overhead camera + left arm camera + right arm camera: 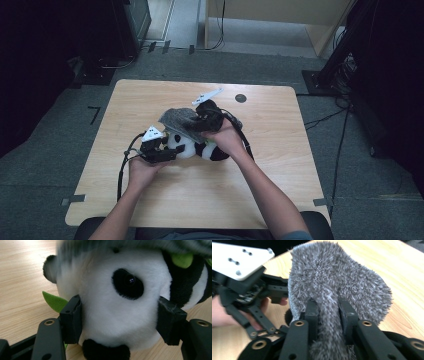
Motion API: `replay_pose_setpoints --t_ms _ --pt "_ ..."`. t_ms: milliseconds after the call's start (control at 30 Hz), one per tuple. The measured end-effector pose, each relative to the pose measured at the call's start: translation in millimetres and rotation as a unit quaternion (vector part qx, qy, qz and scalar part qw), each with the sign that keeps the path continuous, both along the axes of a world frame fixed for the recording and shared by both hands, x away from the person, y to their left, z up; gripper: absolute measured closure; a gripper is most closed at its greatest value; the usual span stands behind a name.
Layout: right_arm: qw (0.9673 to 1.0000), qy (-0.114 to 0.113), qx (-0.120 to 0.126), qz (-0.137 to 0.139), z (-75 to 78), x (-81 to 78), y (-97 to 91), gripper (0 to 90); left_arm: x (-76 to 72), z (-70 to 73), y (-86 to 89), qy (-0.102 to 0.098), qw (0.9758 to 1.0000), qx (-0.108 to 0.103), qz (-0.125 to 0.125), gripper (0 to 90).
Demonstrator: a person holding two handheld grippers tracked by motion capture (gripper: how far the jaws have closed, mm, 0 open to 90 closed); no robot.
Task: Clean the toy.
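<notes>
A black-and-white panda plush point(192, 146) lies at the middle of the wooden table point(165, 200). My left gripper point(167, 150) comes at it from the left, shut on the panda's white head point(112, 315), a pad pressed into each cheek. A green felt leaf point(53, 301) sticks out beside the left pad. My right gripper point(197, 122) holds a grey fuzzy cloth point(177, 120) over the panda's head. In the right gripper view its jaws pinch a fold of that cloth point(337, 272) between them. The cloth's edge point(150, 245) hangs over the top of the head.
A small dark round mark point(240, 98) sits near the table's far edge. Black cables point(122, 167) trail from both grippers across the table. Dark equipment and cables stand on the floor beyond the table and to its right.
</notes>
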State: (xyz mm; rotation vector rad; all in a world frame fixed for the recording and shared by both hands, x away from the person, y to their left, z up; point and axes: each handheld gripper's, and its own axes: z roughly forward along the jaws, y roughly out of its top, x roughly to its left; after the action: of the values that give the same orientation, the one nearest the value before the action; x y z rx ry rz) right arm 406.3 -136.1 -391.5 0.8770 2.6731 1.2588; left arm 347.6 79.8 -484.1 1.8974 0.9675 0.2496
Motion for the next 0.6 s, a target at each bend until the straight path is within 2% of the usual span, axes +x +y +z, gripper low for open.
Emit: replay_pose_setpoints --t_ms 33,100,200,233,267,333,467,567,600 --pt "0.9999 0.001 -0.006 0.008 -2.9 0.8 3.0 67.2 0.1 -0.1 0.1 0.001 1.0000 0.000 0.001 32.3" --pt "0.9997 -0.013 -0.014 0.012 -5.5 0.2 7.1 57.7 0.6 -0.3 0.4 0.001 1.0000 -0.003 0.002 32.1" --pt "0.9985 -0.044 -0.032 -0.003 -6.9 0.6 10.0 41.6 0.3 -0.2 0.1 0.001 1.0000 -0.003 0.003 32.1" --pt "0.9982 -0.047 -0.037 -0.005 -8.8 2.0 10.7 38.0 0.3 -0.2 0.0 0.001 1.0000 -0.002 0.003 32.2" --pt "0.9986 -0.035 -0.038 -0.008 -13.5 5.1 11.8 36.9 0.3 -0.2 -0.1 0.001 1.0000 -0.001 0.004 32.2" --pt "0.9988 -0.033 -0.035 -0.010 -14.8 5.9 11.9 38.7 0.6 -0.4 -0.1 0.001 1.0000 -0.003 0.006 32.2" --pt "0.9991 -0.028 -0.027 -0.014 -14.1 3.2 13.3 57.2 0.7 -0.7 -0.3 0.002 1.0000 -0.002 0.006 32.3" --pt "0.9982 -0.043 -0.041 -0.004 -10.9 -3.7 17.2 64.5 0.4 -0.7 -0.8 0.001 1.0000 0.001 0.007 32.4" --pt "0.9972 -0.055 -0.051 0.002 -10.9 -6.2 18.3 66.1 0.3 -0.8 -0.9 0.001 1.0000 0.002 0.006 32.8"
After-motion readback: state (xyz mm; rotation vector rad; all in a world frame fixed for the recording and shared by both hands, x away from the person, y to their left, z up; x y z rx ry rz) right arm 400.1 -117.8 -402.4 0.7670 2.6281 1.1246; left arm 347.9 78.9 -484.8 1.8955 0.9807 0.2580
